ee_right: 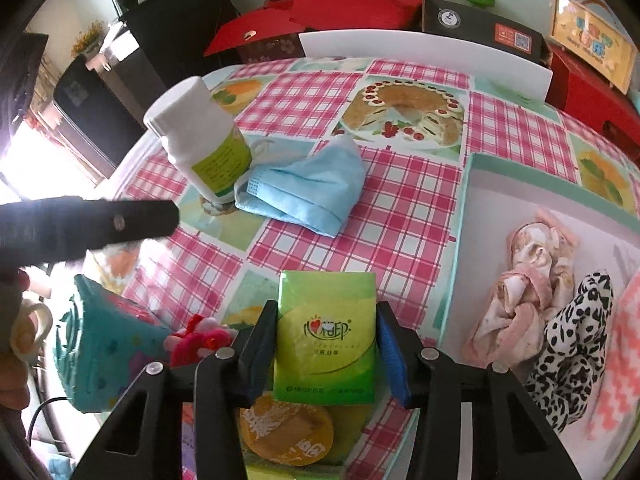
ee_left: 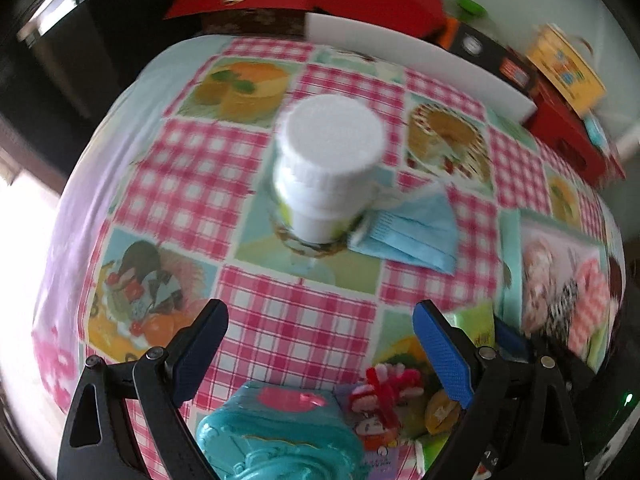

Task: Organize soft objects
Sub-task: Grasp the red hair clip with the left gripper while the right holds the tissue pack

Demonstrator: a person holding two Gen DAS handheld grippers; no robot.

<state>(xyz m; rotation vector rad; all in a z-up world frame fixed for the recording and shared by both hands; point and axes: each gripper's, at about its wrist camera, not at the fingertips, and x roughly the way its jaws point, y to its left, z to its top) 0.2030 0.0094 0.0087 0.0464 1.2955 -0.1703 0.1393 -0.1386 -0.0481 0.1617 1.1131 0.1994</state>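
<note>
My right gripper [ee_right: 326, 336] is shut on a green tissue pack [ee_right: 326, 336], held just above the table; the pack's edge also shows in the left wrist view [ee_left: 478, 326]. My left gripper [ee_left: 320, 320] is open and empty over the checked tablecloth, well short of a blue face mask [ee_left: 416, 232], which also shows in the right wrist view [ee_right: 304, 188]. A white tray with a teal rim [ee_right: 466, 216] at the right holds a pink cloth [ee_right: 524, 280], a leopard-print scrunchie [ee_right: 568, 340] and a pink zigzag cloth [ee_right: 624, 344].
A white bottle with a green label [ee_right: 204, 136] stands beside the mask. A teal plastic toy [ee_left: 276, 436], a red plush charm [ee_left: 384, 384] and a yellow disc [ee_right: 286, 428] lie near the front edge. A white board [ee_right: 424, 54] and red boxes [ee_right: 592, 104] stand behind.
</note>
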